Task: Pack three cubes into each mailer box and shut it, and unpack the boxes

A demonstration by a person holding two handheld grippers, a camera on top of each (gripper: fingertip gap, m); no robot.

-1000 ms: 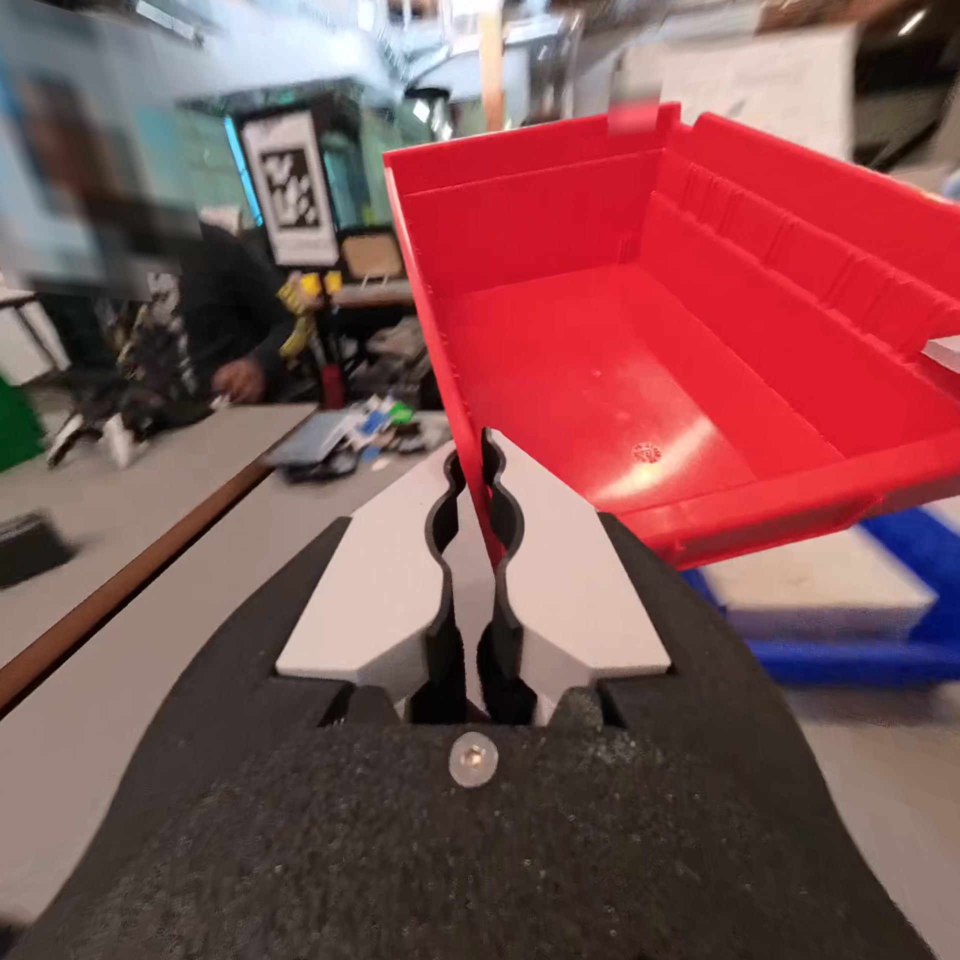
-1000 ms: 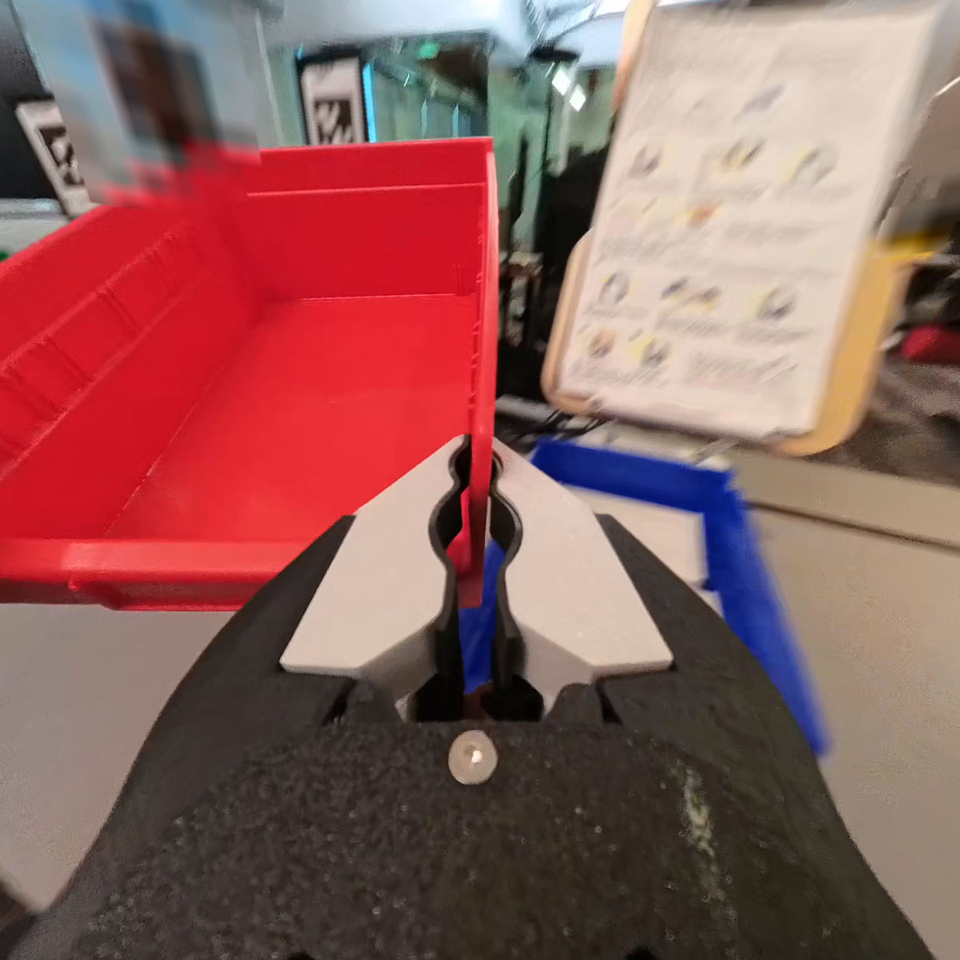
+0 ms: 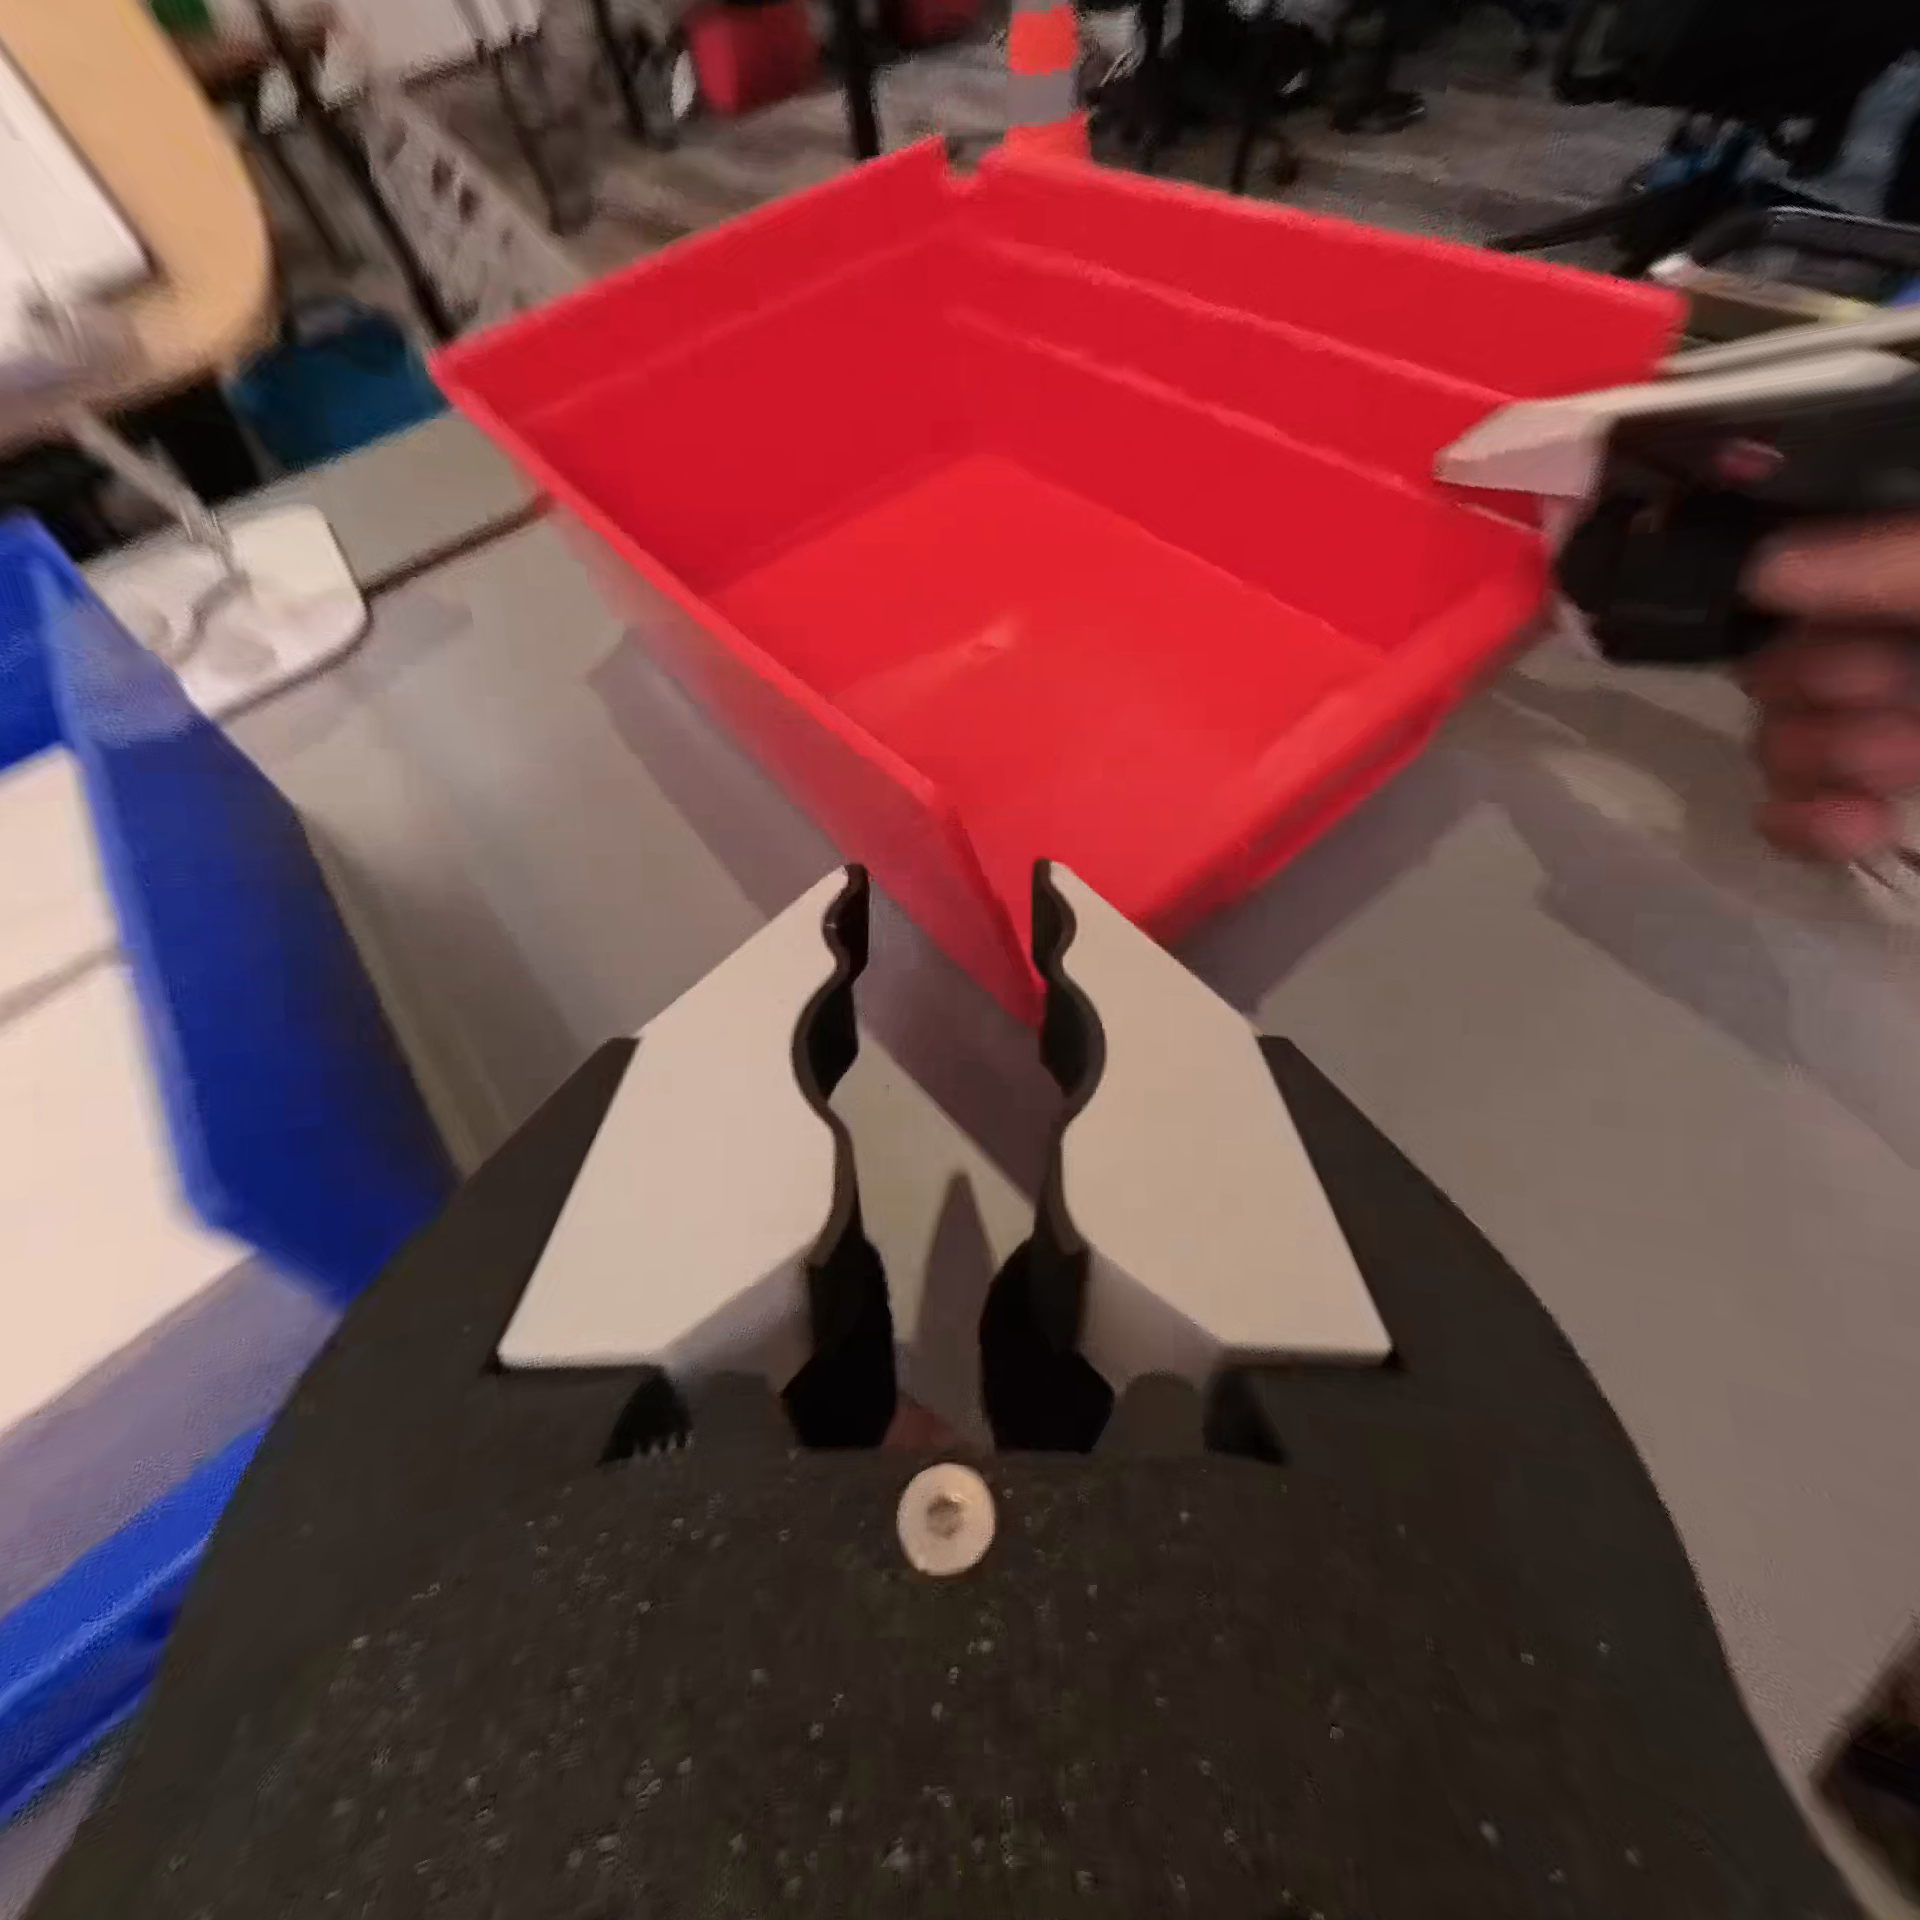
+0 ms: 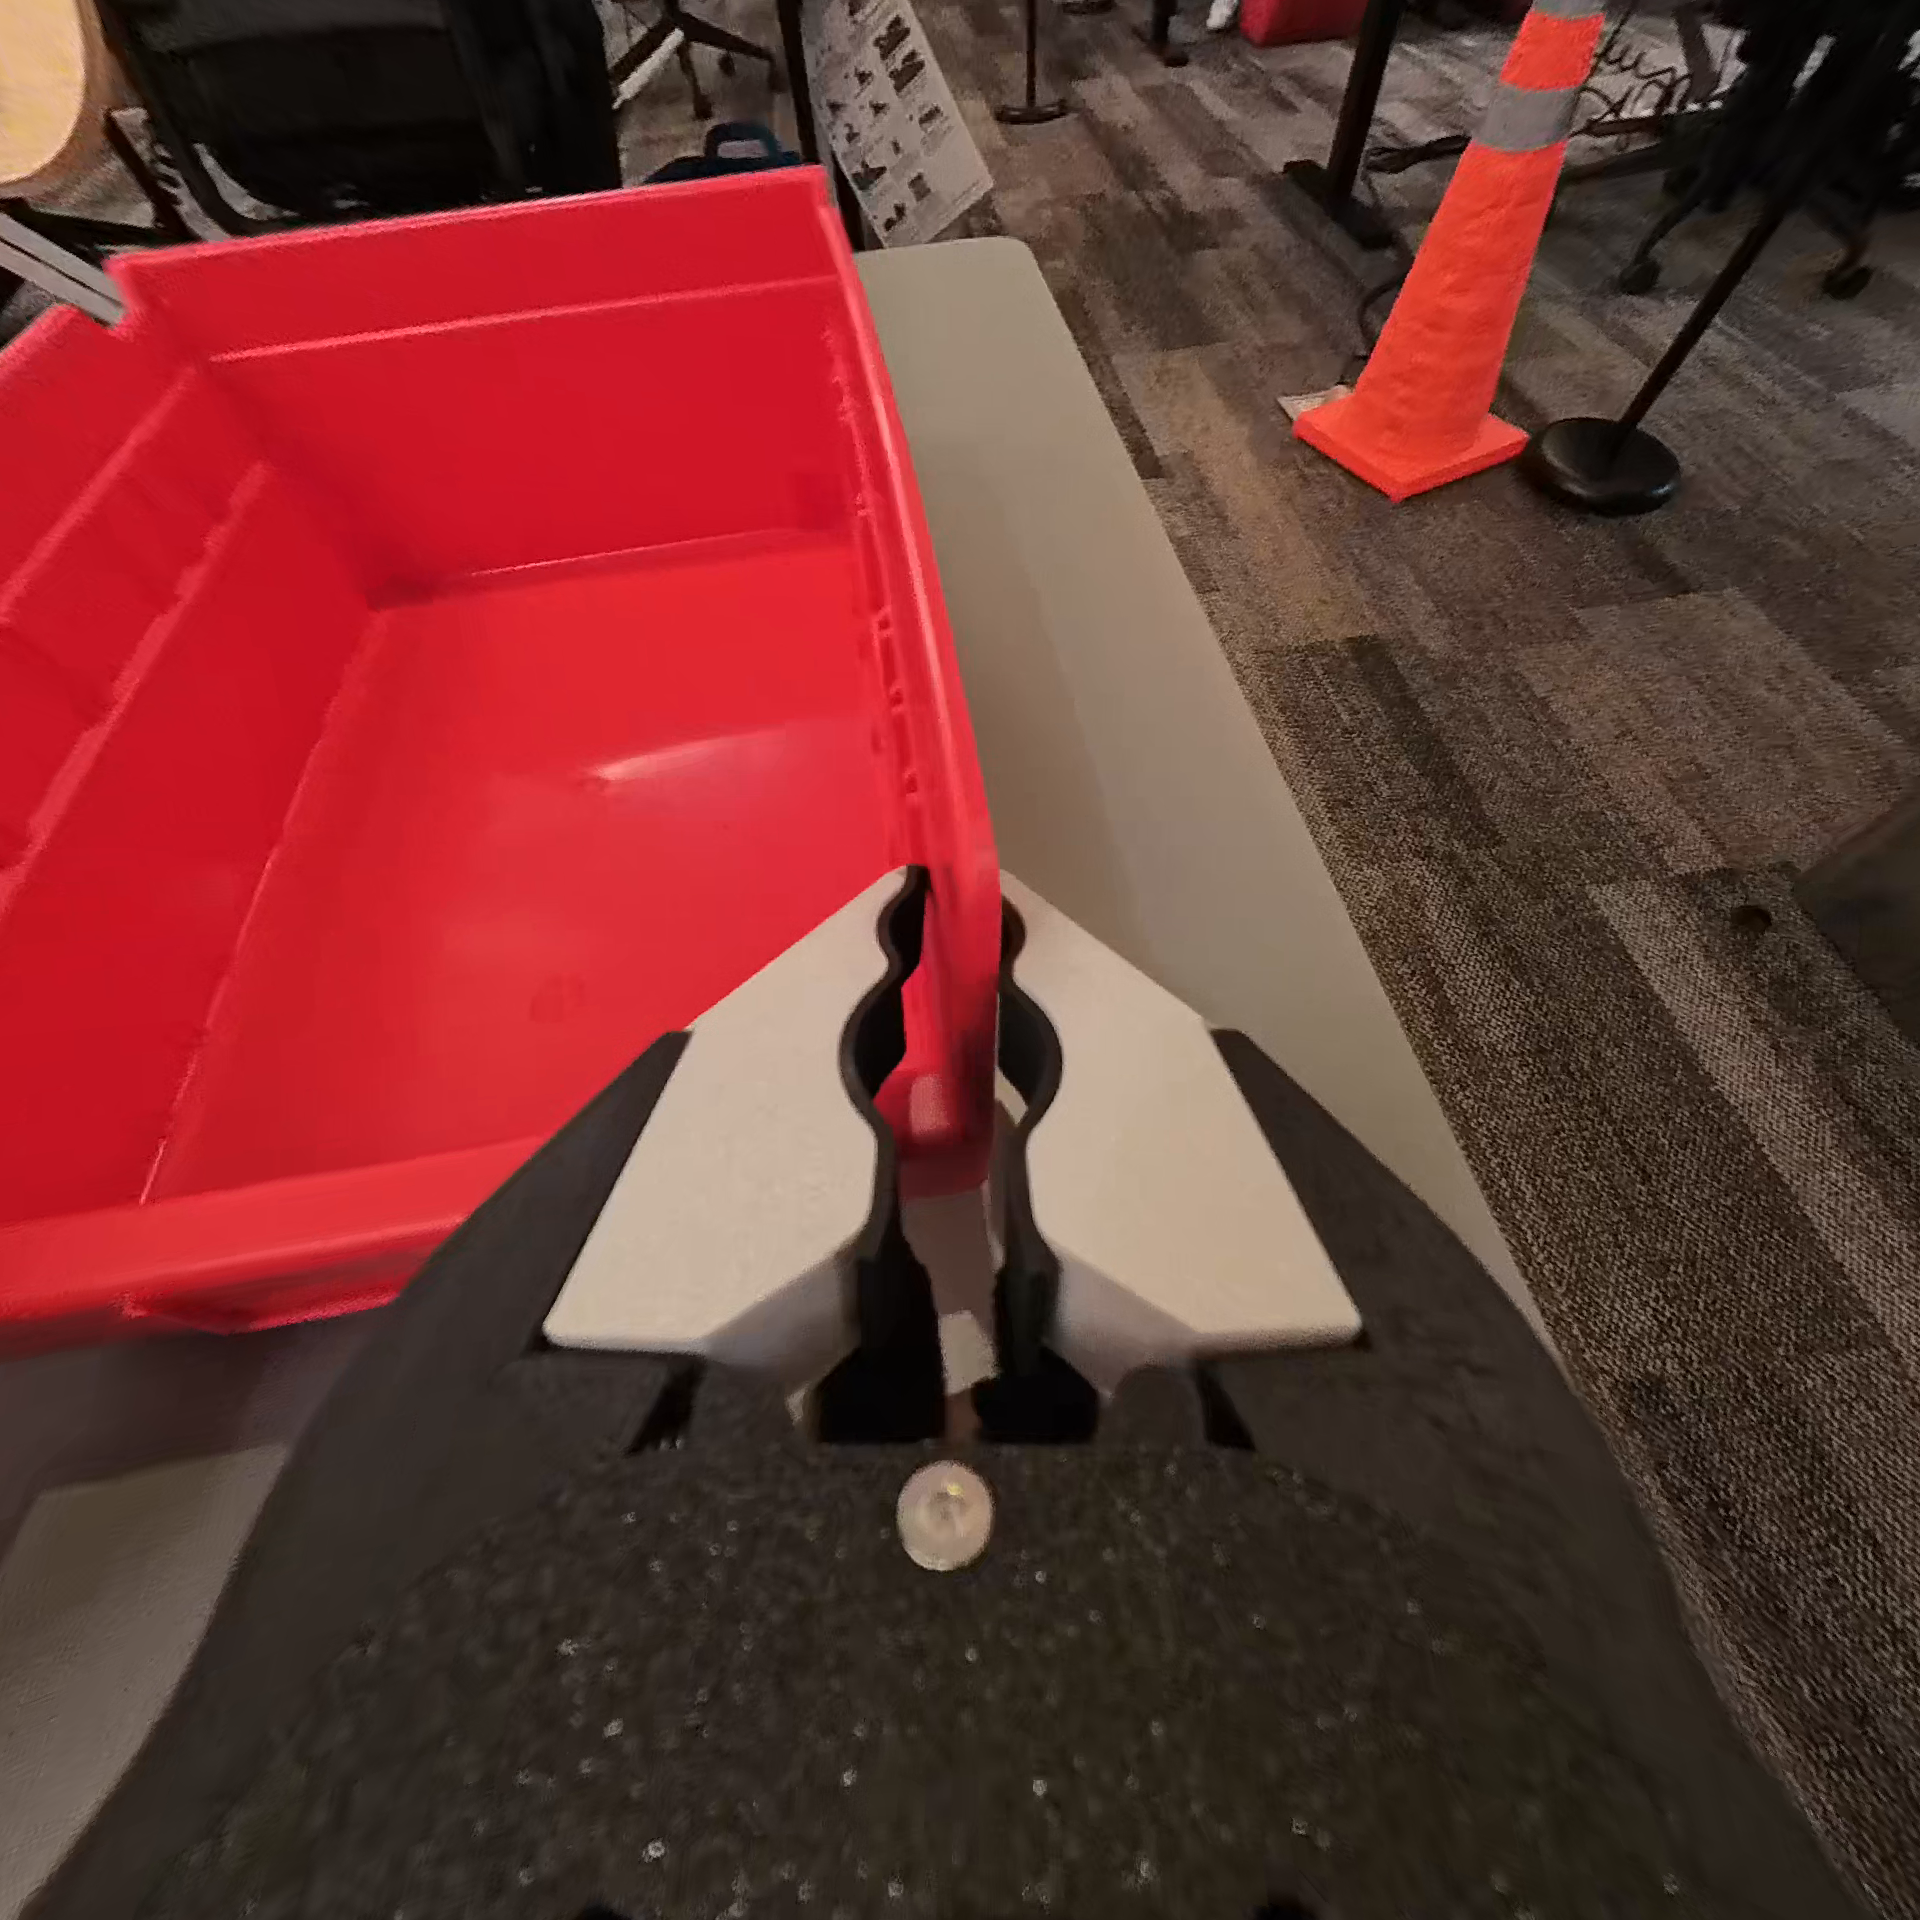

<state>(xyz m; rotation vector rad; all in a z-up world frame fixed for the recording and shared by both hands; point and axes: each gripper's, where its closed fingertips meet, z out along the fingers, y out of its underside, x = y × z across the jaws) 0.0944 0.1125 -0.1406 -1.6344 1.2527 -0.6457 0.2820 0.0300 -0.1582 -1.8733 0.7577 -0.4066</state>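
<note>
Down comes the red bin point(image 3: 1091, 582) since a second ago: it was up in the air, pinched at both ends, and now we see it sitting on the grey tabletop point(image 3: 1558, 1039). Our left tongs point(image 3: 951, 904) have let go; their grey fingers point(image 3: 727, 1143) stand apart with a clear gap, and the bin's near corner lies just ahead of that gap, against the inner edge of the right-hand finger, no longer squeezed. We have nothing in the left tongs. Off to their left sits a blue bin point(image 3: 239, 935) with pale flat items inside, blurred, so we cannot say what they are.

Over on the right tongs point(image 4: 956, 894), the bin's side wall point(image 4: 925, 665) runs straight between the fingers. They look closed in on the rim, though with slivers of gap either side we cannot tell whether they are truly clamped. From these tongs the bin spreads ahead and to the left, its inside bare red plastic. To their right the tabletop edge drops to a patterned carpet point(image 4: 1558, 831), with an orange traffic cone point(image 4: 1455, 312) standing farther ahead and right.

From the left tongs we also catch the right tongs point(image 3: 1496, 457) at the bin's far end, ahead and right, with a blurred hand point(image 3: 1829, 665) behind.
</note>
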